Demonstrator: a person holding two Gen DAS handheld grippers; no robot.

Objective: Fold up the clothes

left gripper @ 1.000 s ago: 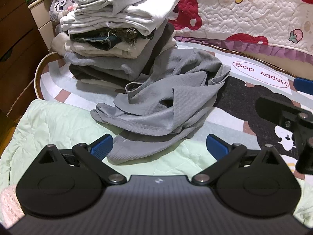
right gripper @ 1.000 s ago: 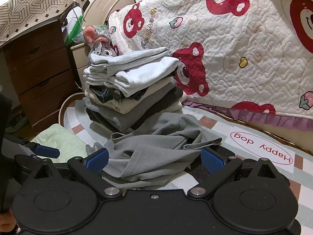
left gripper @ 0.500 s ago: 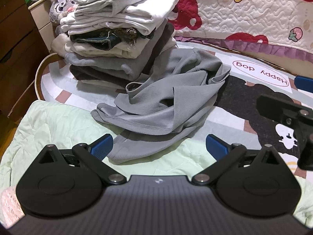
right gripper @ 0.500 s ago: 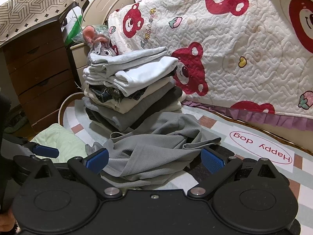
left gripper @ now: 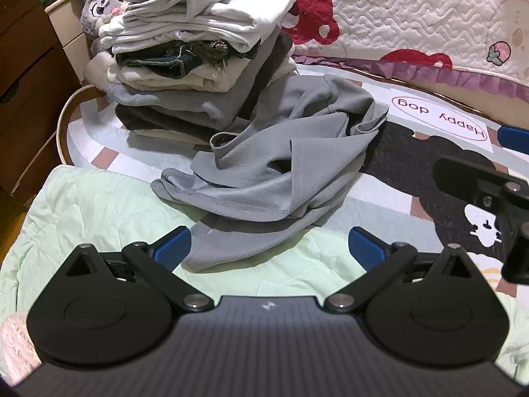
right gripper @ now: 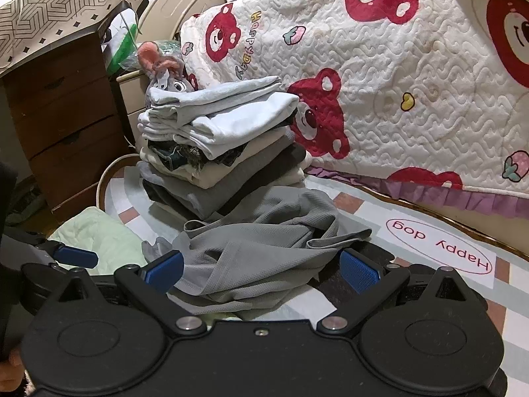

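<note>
In the lower part of the left wrist view, the left gripper [left gripper: 267, 246] was seen with its two blue fingertips [left gripper: 172, 247] spread wide and nothing held between them. Just beyond them, at the centre of the frame, a crumpled grey garment [left gripper: 274, 178] was spread, its near hem lying on a pale green quilted pad [left gripper: 99, 205] between the fingertips, the rest on a printed floor mat [left gripper: 439, 122]. At the right edge of that frame, part of the other tool was visible.

In the lower part of the right wrist view, the right gripper [right gripper: 261, 271] was likewise shown released, its blue fingertips [right gripper: 358, 273] set wide apart with the grey garment [right gripper: 264, 248] lying just past them, untouched as far as could be told.

Behind the garment, at upper left of both frames, a tall stack of folded clothes [right gripper: 218, 142] was piled, touching the garment's far edge. A plush toy [right gripper: 165, 72] was tucked behind the stack. A wooden dresser [right gripper: 62, 125] was placed at the left edge, and a white quilt with red bears [right gripper: 413, 82] was draped across the upper right.
</note>
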